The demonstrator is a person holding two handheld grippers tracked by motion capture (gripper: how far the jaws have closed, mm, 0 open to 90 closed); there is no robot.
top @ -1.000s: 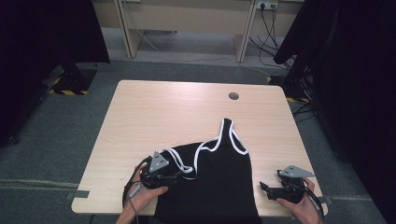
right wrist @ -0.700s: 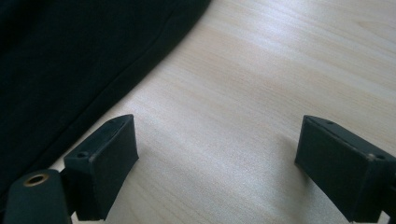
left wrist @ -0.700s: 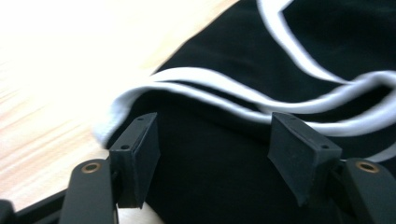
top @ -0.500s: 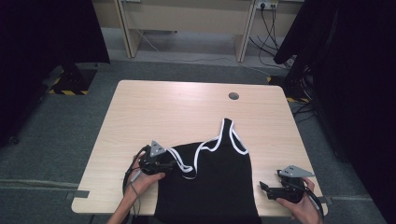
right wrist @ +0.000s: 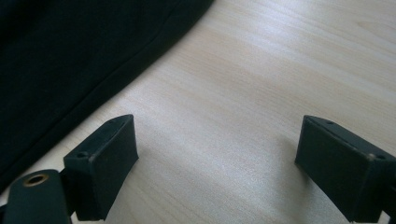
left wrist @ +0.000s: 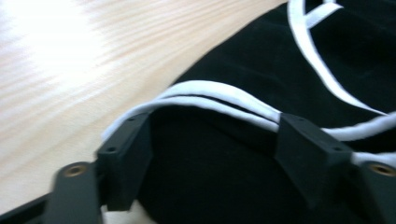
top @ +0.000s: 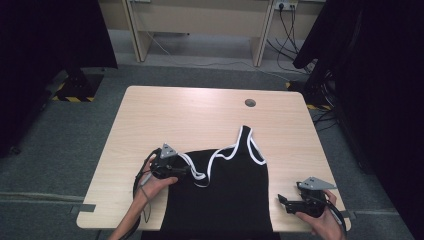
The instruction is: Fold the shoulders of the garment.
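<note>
High view: left gripper (top: 186,170) wide open astride black top's (top: 230,200) white-trimmed strap (top: 192,166); right gripper (top: 283,201) open, empty, on desk (top: 200,115).

No readable text, label or number anywhere.

top (top: 225,195): matt black cloth, white trim | table (top: 200,115): smooth pale wood

The left gripper (top: 186,170) lay low near the tabletop's front-left edge with jaws spread wide, while the right gripper (top: 283,201) rested gaping at the front-right corner.
</note>
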